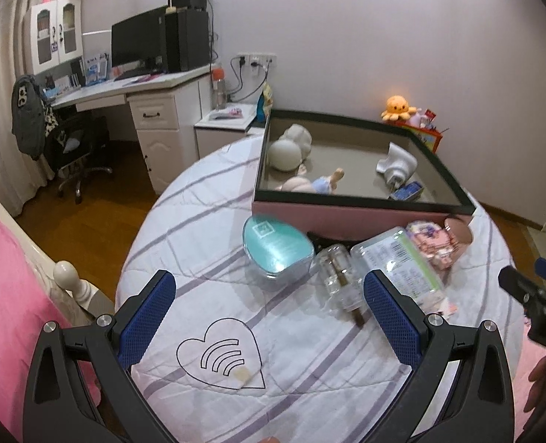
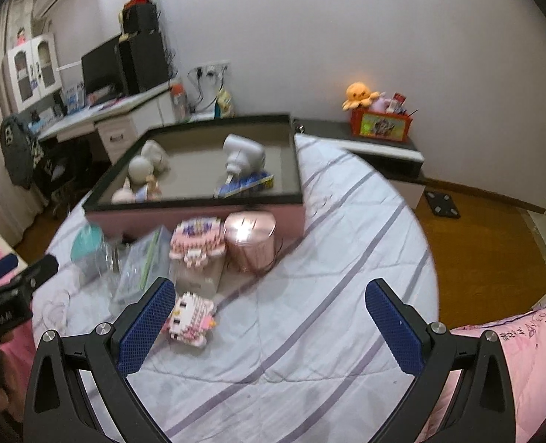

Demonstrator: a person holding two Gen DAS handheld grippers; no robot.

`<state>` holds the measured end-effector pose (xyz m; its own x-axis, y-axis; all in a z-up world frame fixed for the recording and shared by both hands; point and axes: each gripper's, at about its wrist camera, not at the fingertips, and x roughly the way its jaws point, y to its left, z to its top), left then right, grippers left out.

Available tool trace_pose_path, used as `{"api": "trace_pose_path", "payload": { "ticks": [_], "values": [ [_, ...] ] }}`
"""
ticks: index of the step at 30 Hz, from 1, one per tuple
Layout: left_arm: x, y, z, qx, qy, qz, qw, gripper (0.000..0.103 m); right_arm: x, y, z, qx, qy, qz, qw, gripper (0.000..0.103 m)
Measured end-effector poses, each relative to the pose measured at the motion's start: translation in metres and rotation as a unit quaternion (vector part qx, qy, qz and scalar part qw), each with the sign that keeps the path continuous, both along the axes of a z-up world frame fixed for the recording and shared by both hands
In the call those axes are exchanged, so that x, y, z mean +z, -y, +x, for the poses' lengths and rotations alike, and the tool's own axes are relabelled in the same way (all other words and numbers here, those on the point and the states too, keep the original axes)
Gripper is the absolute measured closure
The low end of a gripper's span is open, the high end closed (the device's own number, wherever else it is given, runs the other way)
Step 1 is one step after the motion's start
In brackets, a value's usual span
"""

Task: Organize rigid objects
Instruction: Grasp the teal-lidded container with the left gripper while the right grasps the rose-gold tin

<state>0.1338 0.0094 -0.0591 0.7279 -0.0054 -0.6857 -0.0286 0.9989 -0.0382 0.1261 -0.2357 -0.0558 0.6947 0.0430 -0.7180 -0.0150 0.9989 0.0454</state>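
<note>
Task partly done. Storage box [image 1: 361, 210], ahead of both jaws, already holds a few items. Left gripper [image 1: 269, 317] and right gripper [image 2: 269, 326] gape empty; teal case [image 1: 276, 245], glass bottle [image 1: 337, 273], pink canister [image 2: 250, 241] and block figure [image 2: 191, 319] remain on the bed.
</note>
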Motion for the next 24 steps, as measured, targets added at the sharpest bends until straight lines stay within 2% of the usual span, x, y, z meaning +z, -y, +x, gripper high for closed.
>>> {"api": "trace_pose_path", "payload": {
  "ticks": [5, 24],
  "values": [
    [-0.012, 0.000, 0.010, 0.002, -0.012, 0.003, 0.9999, 0.000, -0.013, -0.004, 0.008, 0.012, -0.019, 0.002, 1.000, 0.000],
    [-0.040, -0.003, 0.064, 0.029, -0.023, 0.008, 0.9993, 0.001, -0.031, 0.013, 0.062, -0.011, -0.030, 0.025, 0.999, 0.000]
  ]
}}
